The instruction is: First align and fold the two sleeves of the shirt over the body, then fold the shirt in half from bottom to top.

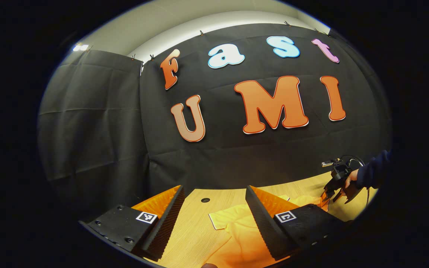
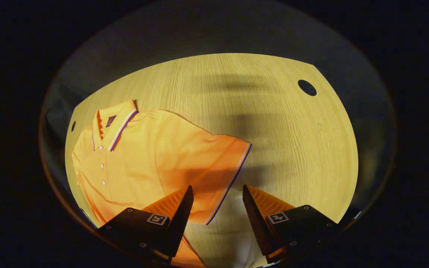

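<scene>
While shirt (image 2: 151, 156) lies flat, buttons up, on surface (image 2: 274, 123), right tongs (image 2: 214, 203) hang wide open, empty, over striped sleeve (image 2: 222, 167), placed for first fold. Left tongs (image 1: 214, 208) open, empty, above opposite sleeve (image 1: 229, 219).

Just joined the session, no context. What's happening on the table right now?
A person is holding a gripper in each hand over an orange polo shirt lying flat on a wooden table. The right gripper hovers open above the outstretched sleeve, its jaws apart and gripping nothing. The left gripper is open too, above another part of the shirt. No sleeve fold is visible yet.
</scene>
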`<state>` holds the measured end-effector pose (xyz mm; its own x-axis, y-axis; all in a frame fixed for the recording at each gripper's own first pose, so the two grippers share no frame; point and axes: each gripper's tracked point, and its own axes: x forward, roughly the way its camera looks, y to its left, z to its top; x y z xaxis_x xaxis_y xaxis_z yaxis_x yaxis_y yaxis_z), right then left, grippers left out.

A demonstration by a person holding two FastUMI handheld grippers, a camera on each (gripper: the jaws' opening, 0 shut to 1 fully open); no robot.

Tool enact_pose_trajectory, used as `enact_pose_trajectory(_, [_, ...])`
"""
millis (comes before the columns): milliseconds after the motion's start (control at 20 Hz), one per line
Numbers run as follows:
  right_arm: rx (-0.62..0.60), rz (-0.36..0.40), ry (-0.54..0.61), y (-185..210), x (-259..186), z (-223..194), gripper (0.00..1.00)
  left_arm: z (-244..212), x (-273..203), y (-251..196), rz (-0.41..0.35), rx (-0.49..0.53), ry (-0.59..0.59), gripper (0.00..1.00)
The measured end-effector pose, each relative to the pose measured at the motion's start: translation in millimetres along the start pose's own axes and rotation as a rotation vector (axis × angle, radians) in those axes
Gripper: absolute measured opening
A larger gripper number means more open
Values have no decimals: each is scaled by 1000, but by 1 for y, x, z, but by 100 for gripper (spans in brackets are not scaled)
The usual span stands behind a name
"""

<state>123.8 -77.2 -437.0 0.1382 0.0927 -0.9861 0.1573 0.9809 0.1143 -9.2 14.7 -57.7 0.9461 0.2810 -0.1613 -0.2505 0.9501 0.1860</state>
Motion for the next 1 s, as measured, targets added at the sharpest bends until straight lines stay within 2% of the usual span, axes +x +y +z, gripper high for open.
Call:
enact_pose_trajectory(200, [36,17,72,6,8,-5,74,-2,2,2,13,3,16,99])
enact_pose_trajectory(300, [31,-16,81,3,18,-3,66,-5,2,3,17,4,25,99])
enact_pose_trajectory(350, [20,-30,78,2,14,-1,58,-8,2,2,16,3,29,99])
enact_pose_trajectory(400, [1,-28,71,2,16,2,58,-10,2,2,14,3,35,99])
enact_pose_trajectory(450, [-30,-19,54,4,14,4,43,-13,2,1,11,3,39,99])
enact_pose_trajectory(500, [-43,-14,32,5,11,8,39,-14,2,0,8,2,43,99])
enact_pose_trajectory(550, [-58,-4,23,8,14,8,19,-14,2,-2,5,1,43,99])
enact_pose_trajectory(650, [-48,62,31,18,10,6,9,-13,1,-1,4,6,37,99])
enact_pose_trajectory(700, [-28,88,20,21,6,10,9,-11,1,1,7,9,34,99])
enact_pose_trajectory(750, [-12,77,-20,21,4,19,4,-12,0,1,10,10,34,99])
enact_pose_trajectory(1000, [-10,188,-83,50,-31,34,4,-18,-1,18,47,15,50,99])
